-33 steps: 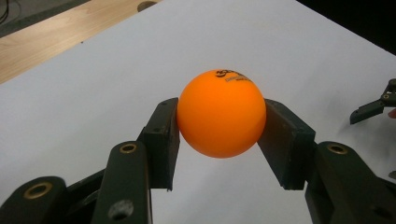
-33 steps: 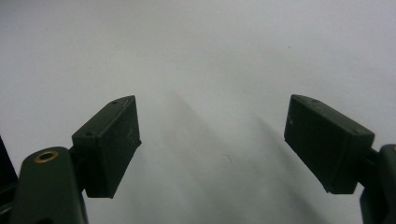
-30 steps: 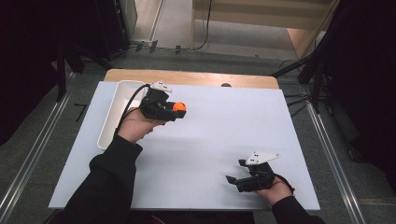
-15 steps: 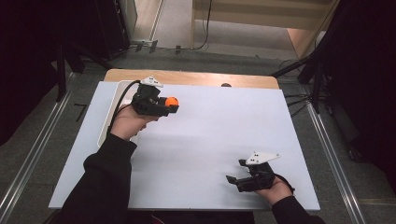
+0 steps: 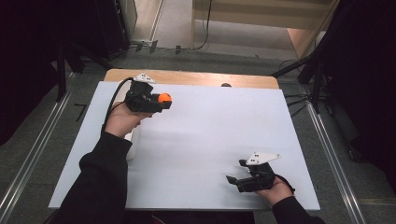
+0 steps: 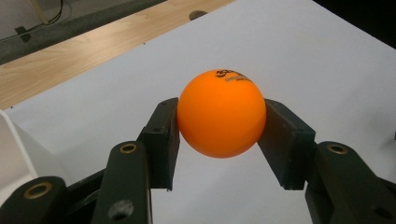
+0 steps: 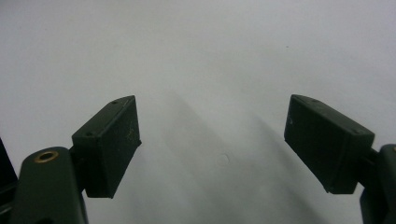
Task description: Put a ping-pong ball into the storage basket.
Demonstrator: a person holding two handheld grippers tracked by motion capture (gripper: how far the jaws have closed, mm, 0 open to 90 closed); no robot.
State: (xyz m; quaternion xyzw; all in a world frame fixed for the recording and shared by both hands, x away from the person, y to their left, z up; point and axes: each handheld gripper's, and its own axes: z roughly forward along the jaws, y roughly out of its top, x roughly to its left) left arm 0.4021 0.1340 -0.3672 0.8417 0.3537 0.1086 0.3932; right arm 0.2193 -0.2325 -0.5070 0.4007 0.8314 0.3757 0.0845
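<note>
left gripper clamped on orange table-tennis ball, held above white board near white tray | right gripper spread, holding nothing, far from tray | ball likely light, smooth, slippery, dentable; pinch across its widest middle, gently

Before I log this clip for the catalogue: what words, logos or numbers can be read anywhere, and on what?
Orange ball, held in the left tongs: dark print near its top, a logo above a line of small letters, too blurred to read.
Table, white tray, right tongs: no text visible.
</note>
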